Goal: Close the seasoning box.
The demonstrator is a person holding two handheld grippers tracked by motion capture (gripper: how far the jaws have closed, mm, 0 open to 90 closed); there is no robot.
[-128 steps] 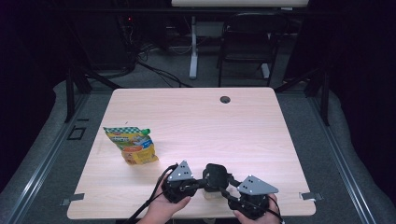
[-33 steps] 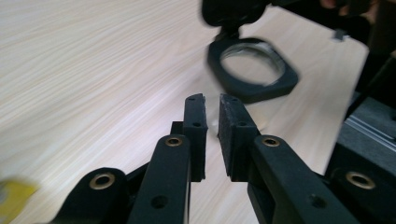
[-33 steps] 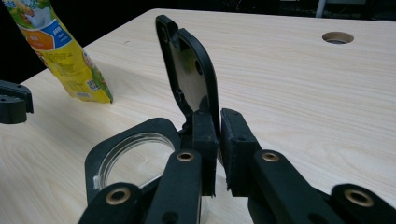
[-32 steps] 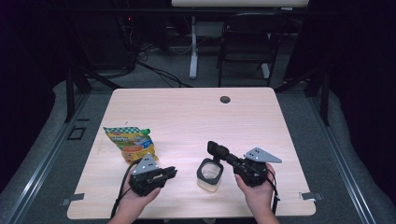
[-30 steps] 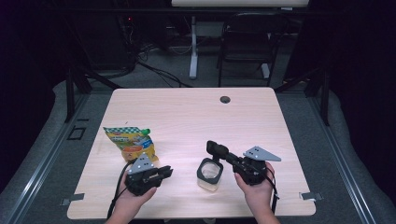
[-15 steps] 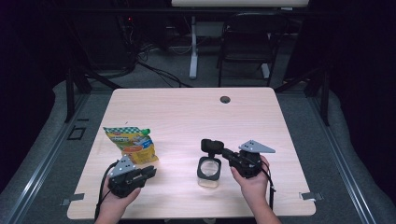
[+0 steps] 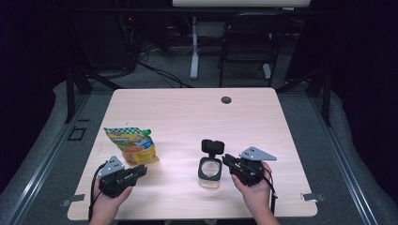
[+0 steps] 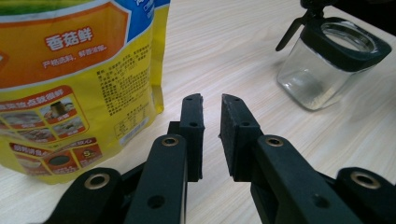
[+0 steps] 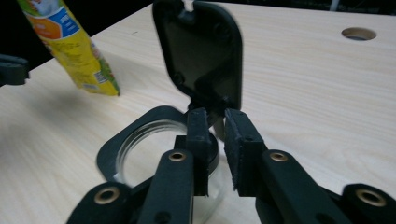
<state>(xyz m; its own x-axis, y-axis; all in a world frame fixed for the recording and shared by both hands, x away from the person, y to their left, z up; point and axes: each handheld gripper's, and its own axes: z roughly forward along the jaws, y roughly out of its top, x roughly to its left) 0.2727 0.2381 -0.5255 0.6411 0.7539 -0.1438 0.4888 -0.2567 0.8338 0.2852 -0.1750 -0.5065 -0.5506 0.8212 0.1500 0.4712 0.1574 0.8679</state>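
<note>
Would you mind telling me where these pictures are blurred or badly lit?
Right gripper view: the jar's flipped-up lid and the pouch are smeared. Left gripper view: sharp, the pouch's print readable. High view: table evenly lit, surroundings nearly black.

My table is brightly lit from above against dark surroundings; the jar's lid blurs in my right gripper view.

High view looks down over my table; my gripper views sit low and close, both sharing the jar and pouch.
</note>
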